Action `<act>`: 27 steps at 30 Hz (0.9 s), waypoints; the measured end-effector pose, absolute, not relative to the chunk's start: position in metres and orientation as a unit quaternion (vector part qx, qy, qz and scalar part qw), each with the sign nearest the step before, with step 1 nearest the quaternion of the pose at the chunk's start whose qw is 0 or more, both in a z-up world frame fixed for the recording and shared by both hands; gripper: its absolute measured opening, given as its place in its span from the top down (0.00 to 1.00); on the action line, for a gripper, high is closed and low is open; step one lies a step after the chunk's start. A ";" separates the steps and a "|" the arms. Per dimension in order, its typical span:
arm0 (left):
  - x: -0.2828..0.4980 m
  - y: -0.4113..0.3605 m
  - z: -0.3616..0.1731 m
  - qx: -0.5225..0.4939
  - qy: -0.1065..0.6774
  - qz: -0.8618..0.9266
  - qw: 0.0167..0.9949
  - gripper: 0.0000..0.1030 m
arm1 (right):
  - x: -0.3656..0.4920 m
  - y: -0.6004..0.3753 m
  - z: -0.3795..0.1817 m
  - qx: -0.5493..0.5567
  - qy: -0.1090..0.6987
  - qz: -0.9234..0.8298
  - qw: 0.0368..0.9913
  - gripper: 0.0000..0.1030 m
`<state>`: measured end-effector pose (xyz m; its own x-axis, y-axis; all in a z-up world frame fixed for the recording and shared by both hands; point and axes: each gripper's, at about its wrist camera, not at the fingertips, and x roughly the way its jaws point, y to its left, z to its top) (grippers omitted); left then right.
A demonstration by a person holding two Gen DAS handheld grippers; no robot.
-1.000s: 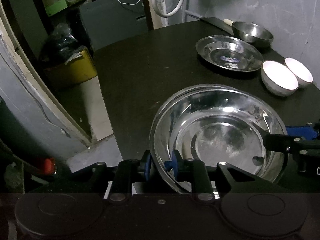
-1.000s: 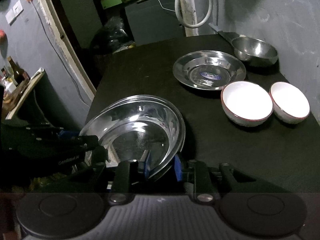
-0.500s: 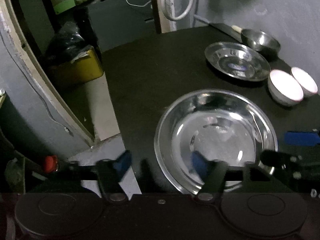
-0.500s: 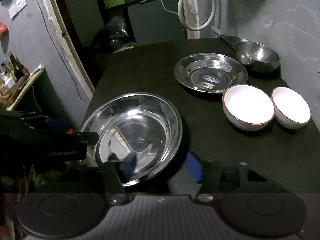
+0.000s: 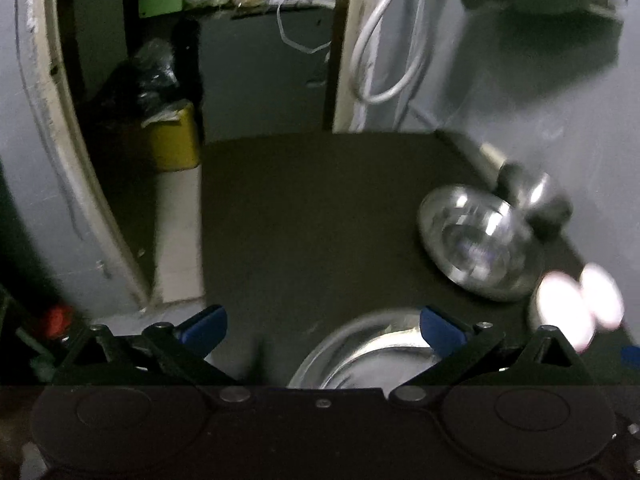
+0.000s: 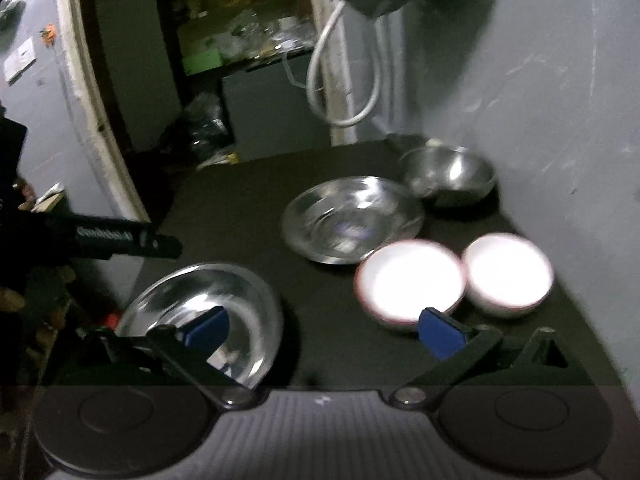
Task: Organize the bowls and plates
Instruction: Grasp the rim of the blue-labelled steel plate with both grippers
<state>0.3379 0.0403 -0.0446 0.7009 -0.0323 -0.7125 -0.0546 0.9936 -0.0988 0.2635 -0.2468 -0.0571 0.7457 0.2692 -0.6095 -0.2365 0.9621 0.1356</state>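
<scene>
With both claws — left claw (image 5: 323, 330), right claw (image 6: 323, 330) — just opened wide, empty: steel basin (image 6: 200, 320) at table edge (image 6: 160, 220).

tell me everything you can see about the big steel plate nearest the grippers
The big steel plate is a round, shiny, shallow dish with a raised rim and a flat, reflective bottom. It appears to lie flat on the dark table near its front left corner, apart from the other dishes. Both the left gripper and right gripper stand wide open, jaws having just been opening, and neither grips it. The view is blurred.
</scene>
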 end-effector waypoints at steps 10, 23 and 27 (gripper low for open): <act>0.426 0.000 -0.057 -0.094 0.387 -0.029 0.917 0.01 | 0.341 -0.277 -0.051 -0.037 0.304 0.100 0.947 0.00; 0.466 -0.014 -0.091 -0.073 0.432 -0.019 0.899 0.02 | 0.419 -0.259 -0.088 -0.112 0.341 0.099 0.928 0.06; 0.468 -0.021 -0.095 -0.050 0.437 -0.011 0.898 0.08 | 0.429 -0.256 -0.096 -0.110 0.354 0.108 0.923 0.14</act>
